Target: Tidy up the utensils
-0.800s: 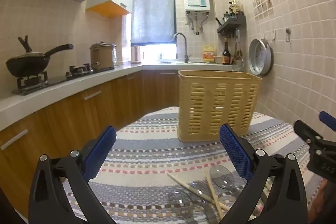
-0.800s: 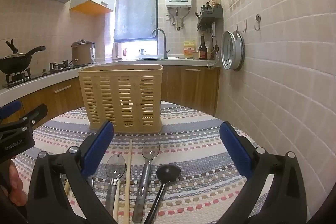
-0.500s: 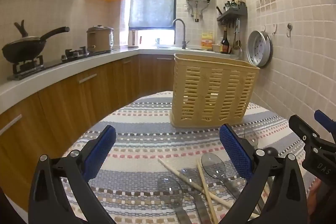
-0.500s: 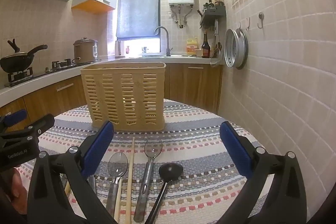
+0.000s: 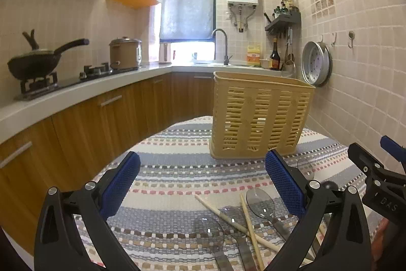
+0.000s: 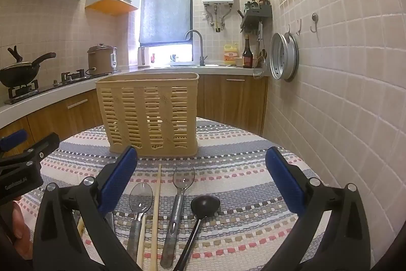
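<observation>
Two hand-held grippers hover with jaws spread wide and empty over a striped tablecloth (image 6: 253, 169) in a tiled kitchen, where loose utensils wait to be sorted. Before the right gripper (image 6: 201, 179), a clear spoon (image 6: 181, 197), a black ladle (image 6: 200, 215) and a chopstick (image 6: 156, 210) lie near the cloth's near edge, their long axes running from the tool toward the slotted yellow basket (image 6: 149, 113), which stands upright toward the far edge. From the left gripper (image 5: 203, 184), the pile sits off toward its right finger, with crossed chopsticks (image 5: 236, 217) over spoons (image 5: 261, 202). By the look of it, the right gripper is the nearer and better aligned for a first pick.
</observation>
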A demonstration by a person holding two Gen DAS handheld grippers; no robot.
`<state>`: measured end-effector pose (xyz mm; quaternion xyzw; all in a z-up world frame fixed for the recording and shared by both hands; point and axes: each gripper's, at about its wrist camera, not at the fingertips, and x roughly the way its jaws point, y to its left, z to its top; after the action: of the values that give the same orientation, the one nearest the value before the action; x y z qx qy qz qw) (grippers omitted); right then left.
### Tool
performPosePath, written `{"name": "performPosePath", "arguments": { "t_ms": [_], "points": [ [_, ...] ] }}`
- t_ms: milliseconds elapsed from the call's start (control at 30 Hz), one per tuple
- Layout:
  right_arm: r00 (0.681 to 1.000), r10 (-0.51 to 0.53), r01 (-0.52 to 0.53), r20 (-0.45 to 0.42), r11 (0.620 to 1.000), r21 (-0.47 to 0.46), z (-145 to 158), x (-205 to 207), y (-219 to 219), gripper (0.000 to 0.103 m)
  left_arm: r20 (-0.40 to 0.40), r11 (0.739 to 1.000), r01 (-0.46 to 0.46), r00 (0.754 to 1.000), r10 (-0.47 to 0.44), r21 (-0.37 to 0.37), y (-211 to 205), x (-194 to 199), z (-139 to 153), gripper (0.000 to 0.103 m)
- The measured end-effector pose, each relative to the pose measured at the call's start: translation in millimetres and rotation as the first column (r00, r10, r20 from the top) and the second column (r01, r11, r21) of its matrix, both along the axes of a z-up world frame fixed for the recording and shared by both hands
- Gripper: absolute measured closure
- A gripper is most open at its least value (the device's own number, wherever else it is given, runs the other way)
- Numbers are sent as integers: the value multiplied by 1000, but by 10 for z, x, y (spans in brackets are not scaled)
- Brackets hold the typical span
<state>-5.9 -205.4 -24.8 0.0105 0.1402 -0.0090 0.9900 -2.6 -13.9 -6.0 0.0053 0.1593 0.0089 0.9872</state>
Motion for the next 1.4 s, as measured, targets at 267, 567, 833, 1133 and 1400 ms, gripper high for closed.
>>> {"name": "performPosePath", "arguments": {
  "t_ms": [267,567,833,1133,1400],
  "points": [
    [996,-37,36,85,999,6,41,-128,-21,6,53,999,-34,998,32,36,-47,-123,46,7],
    [954,-124,102,273,990,93,154,-371,-214,6,147,992,-127,981,126,-1,102,-206,142,8],
    [980,-59,51,190,998,47,142,-218,-140,6,148,993,-121,982,120,-5,115,-220,138,8],
    [980,-73,58,184,995,85,97,-255,-216,6,149,994,-112,983,111,-2,131,-207,138,8],
    [977,-79,65,199,995,73,107,-279,-191,6,170,994,-111,979,110,-7,122,-255,135,8]
  ]
}}
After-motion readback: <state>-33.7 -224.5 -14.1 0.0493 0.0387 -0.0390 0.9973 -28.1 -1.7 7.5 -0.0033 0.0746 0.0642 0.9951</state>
